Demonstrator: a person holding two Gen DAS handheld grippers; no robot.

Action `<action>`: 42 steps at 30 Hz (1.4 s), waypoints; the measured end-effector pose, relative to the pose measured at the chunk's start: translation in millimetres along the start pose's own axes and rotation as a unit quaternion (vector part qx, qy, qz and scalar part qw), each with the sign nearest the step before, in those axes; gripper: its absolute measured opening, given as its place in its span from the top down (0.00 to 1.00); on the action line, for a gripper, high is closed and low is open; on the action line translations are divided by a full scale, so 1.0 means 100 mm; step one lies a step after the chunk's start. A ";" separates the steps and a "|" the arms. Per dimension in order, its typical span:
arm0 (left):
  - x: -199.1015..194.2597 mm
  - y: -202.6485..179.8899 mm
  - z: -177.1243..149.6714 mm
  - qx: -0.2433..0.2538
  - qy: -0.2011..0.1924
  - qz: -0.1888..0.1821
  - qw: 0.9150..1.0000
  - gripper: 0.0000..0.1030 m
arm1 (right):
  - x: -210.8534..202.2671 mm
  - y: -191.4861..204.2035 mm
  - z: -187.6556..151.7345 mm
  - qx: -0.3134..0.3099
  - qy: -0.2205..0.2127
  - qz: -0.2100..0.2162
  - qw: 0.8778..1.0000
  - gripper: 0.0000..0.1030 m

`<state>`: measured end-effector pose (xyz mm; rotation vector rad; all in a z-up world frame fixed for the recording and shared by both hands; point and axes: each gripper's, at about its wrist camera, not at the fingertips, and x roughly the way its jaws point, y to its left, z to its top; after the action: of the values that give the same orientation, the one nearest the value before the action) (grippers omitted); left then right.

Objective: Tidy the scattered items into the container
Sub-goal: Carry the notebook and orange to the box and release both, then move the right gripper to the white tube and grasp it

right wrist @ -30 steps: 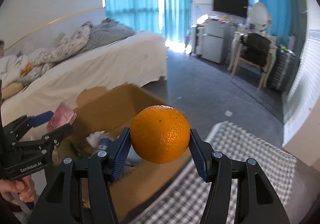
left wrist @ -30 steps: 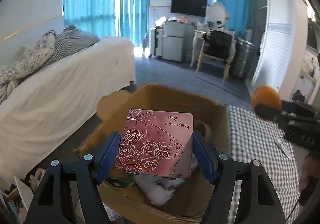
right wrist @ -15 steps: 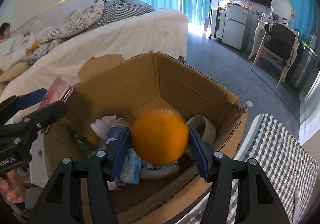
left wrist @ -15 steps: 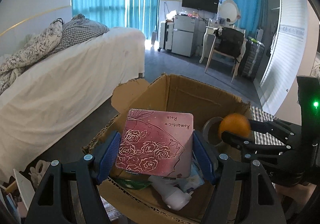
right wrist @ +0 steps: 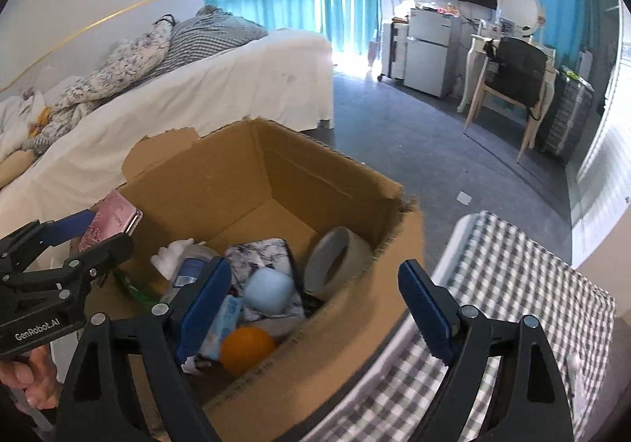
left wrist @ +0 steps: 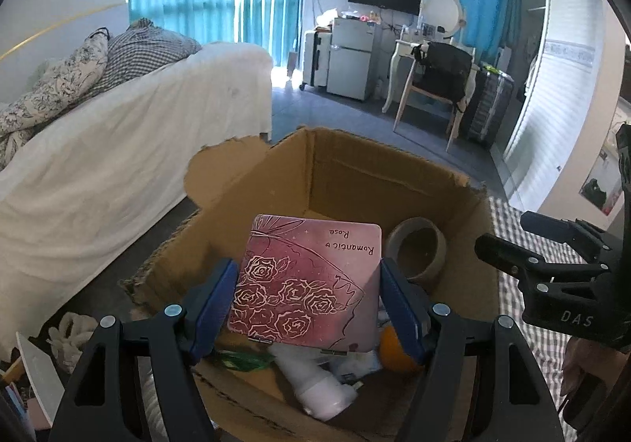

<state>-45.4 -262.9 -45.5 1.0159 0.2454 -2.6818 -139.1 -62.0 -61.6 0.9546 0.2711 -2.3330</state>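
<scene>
Currently, in the left wrist view, the left gripper (left wrist: 309, 298) clamps a flat pink square tin with embossed roses and the words "Romantic Rose" (left wrist: 309, 280) between its blue pads (left wrist: 213, 298); both pads press against the tin's side edges. The tin is held above the open brown cardboard box (left wrist: 355, 173). Inside the box, a roll of beige tape (left wrist: 418, 252) stands against the right wall, a white plastic bottle (left wrist: 315, 386) lies near the front wall, and part of a round orange fruit (left wrist: 392, 349) shows behind the right pad. The right gripper (left wrist: 508, 233) appears at the right edge, over a grey-and-white checked cloth (left wrist: 524, 339).

In the right wrist view, the right gripper (right wrist: 311, 308) has just been opening, and its jaws stand wide apart with nothing between the blue pads (right wrist: 424, 309). The orange fruit (right wrist: 246, 349) lies in the cardboard box (right wrist: 347, 185), at the near wall, clear of both pads. A pale blue ball (right wrist: 270, 290) rests on a marbled fabric item (right wrist: 260, 256) just behind it, and the tape roll (right wrist: 335, 264) leans against the right wall. The left gripper (right wrist: 86, 229), held by a hand (right wrist: 29, 383), carries the pink tin (right wrist: 110, 219) at the box's left rim. The checked cloth (right wrist: 508, 264) covers a surface just beside the box, on its right.
</scene>
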 end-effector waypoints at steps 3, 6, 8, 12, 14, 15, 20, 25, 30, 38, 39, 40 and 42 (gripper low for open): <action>-0.02 -0.09 0.03 0.007 -0.006 0.006 1.000 0.22 | -0.07 -0.09 -0.02 0.007 -0.003 -0.009 1.000 0.14; -0.13 -0.18 0.08 0.012 -0.026 0.007 1.000 0.03 | -0.14 -0.16 -0.04 0.009 -0.009 -0.020 1.000 0.09; -0.21 -0.26 0.13 0.017 -0.042 0.009 0.999 0.00 | -0.21 -0.24 -0.09 0.013 -0.011 -0.026 1.000 0.09; -0.26 -0.42 0.18 0.029 -0.047 0.008 0.998 0.00 | -0.36 -0.49 -0.18 0.030 -0.014 -0.040 0.999 0.09; -0.28 -0.55 0.20 0.035 -0.048 0.001 0.998 0.00 | -0.45 -0.65 -0.26 0.040 -0.016 -0.051 0.998 0.09; -0.29 -0.63 0.19 0.039 -0.049 -0.001 0.998 0.00 | -0.49 -0.74 -0.28 0.044 -0.016 -0.056 0.997 0.09; -0.30 -1.03 0.15 0.054 -0.049 -0.021 0.997 0.00 | -0.73 -1.22 -0.46 0.073 -0.018 -0.081 0.994 0.09; -0.24 -1.48 0.15 0.070 -0.047 -0.041 0.996 0.00 | -0.92 -1.63 -0.68 0.091 -0.013 -0.111 0.990 0.09; -0.19 -1.92 0.10 0.091 -0.041 -0.067 0.993 0.00 | -0.90 -2.04 -0.93 0.115 0.008 -0.129 0.985 0.09; -0.04 -2.45 -0.01 0.133 -0.033 -0.083 0.987 0.00 | -0.82 -2.52 -1.20 0.131 0.033 -0.143 0.980 0.09; -0.02 -2.48 -0.02 0.136 -0.031 -0.084 0.987 0.00 | -0.79 -2.57 -1.22 0.131 0.036 -0.145 0.980 0.09; 0.01 -2.50 -0.03 0.138 -0.028 -0.085 0.986 0.00 | -0.76 -2.61 -1.25 0.131 0.039 -0.146 0.980 0.09; 0.05 -2.54 -0.05 0.142 -0.025 -0.084 0.986 0.00 | -0.69 -2.69 -1.30 0.131 0.042 -0.154 0.979 0.09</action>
<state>-122.3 -20.9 -36.2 1.0443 -0.0673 -2.9534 -187.0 236.2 -116.6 1.2134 0.1546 -2.6619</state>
